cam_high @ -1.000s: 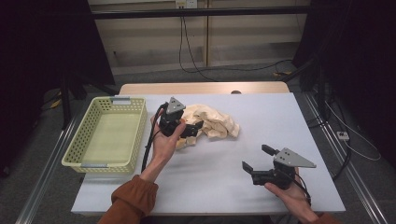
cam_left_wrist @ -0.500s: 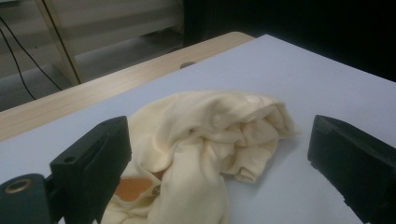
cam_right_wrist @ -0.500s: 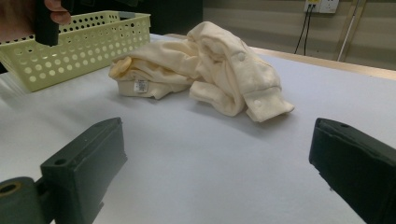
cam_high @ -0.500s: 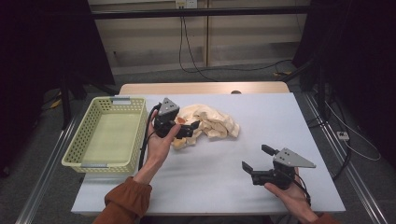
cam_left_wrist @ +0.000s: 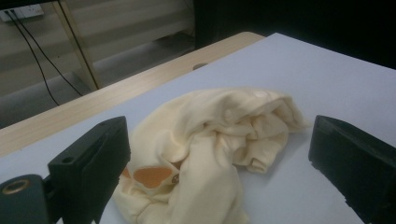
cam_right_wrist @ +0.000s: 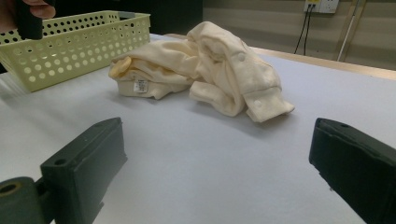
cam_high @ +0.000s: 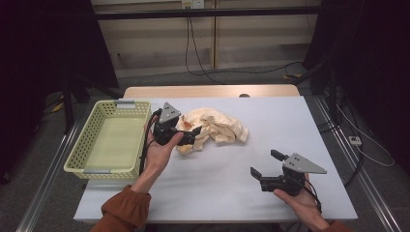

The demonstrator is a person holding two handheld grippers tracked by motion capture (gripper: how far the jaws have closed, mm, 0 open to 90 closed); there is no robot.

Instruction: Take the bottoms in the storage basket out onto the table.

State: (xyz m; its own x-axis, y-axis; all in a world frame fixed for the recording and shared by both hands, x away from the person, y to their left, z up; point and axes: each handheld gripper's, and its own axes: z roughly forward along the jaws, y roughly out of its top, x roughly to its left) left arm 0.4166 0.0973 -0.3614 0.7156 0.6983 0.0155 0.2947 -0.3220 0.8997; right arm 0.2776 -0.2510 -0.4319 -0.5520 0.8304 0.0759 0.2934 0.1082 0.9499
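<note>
Two tools were in play, and neither had anything between its jaws. Nearest the person, the right tool (cam_high: 265, 164) hung low over the bare near part of the table (cam_high: 300, 125), jaws spread wide and aimed across the surface, with the crumpled cream garment (cam_right_wrist: 205, 70) well ahead of it; it looked parked there, waiting to help rather than reaching. Farther out, the left tool (cam_high: 189, 136) was held by the left hand (cam_high: 157, 152) right at the near-left edge of that garment (cam_high: 215, 129), its jaws also wide apart; in the left gripper view the cloth (cam_left_wrist: 210, 140) lay just in front of and between them, an orange printed patch (cam_left_wrist: 150, 176) close to one jaw. That placement read as lining up for a pinch on the bunched fabric, though no grip was made yet. To the outer side of the left tool, just beside it, sat the pale yellow perforated basket (cam_high: 82, 164), standing upright on the table with nothing inside, probably the place meant for the garment. Beyond the garment the table ran on bare to its wooden far edge (cam_high: 208, 92).
</note>
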